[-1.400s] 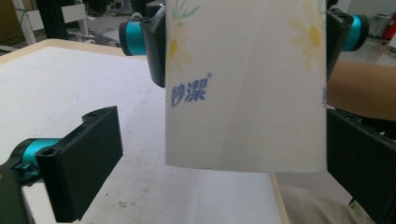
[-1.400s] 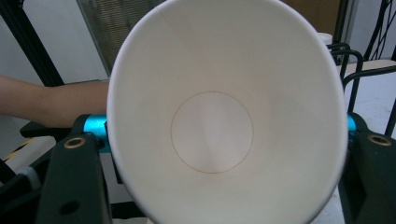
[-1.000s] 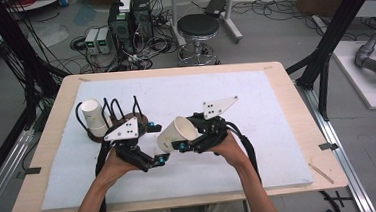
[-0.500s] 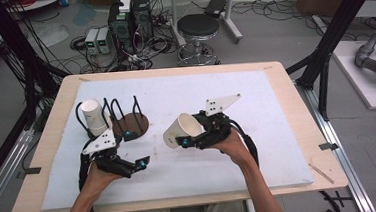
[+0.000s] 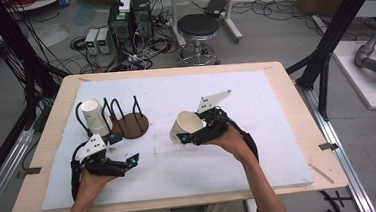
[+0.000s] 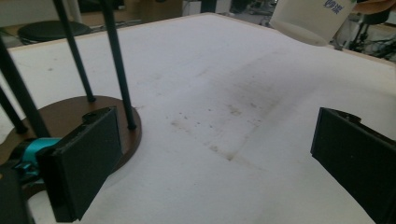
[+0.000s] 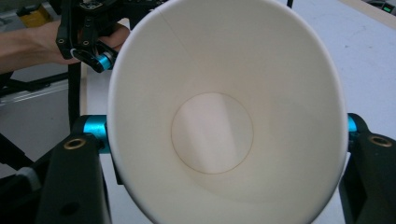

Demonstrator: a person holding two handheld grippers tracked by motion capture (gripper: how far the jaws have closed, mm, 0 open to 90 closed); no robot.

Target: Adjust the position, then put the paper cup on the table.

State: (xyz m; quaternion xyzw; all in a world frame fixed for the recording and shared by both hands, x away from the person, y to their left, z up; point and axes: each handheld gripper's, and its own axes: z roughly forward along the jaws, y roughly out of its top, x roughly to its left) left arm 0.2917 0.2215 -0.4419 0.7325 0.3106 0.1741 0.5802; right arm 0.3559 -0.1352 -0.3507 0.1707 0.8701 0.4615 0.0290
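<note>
**Inspector A:** Start at the near edge. Left tongs (image 5: pixel 130 162)?

**Inspector B:** Low over the white mat (image 5: pixel 257 126) at the table's (image 5: pixel 295 93) near left, jaws spread wide, nothing between them. In the left gripper view the brown base of the wire rack (image 6: pixel 65 116) lies just beside one jaw.

**A:** Right tongs (image 5: pixel 190 136)?

**B:** Clamped on a paper cup (image 5: pixel 185 126) — held above the mat near the table's middle, clear of the surface.

**A:** Condition of that cup?

**B:** White, tapered, plain inside; the right gripper view looks straight down its mouth to the round bottom (image 7: pixel 212 133). The mouth is pressed slightly oval between the jaws.

**A:** Orientation?

**B:** Tipped well over — long axis near level, mouth facing up and towards the far left, base towards the person's right hand (image 5: pixel 231 140).

**A:** Farther back?

**B:** A second cup (image 5: pixel 94 117) sits upside down on the rack's left prong.
</note>
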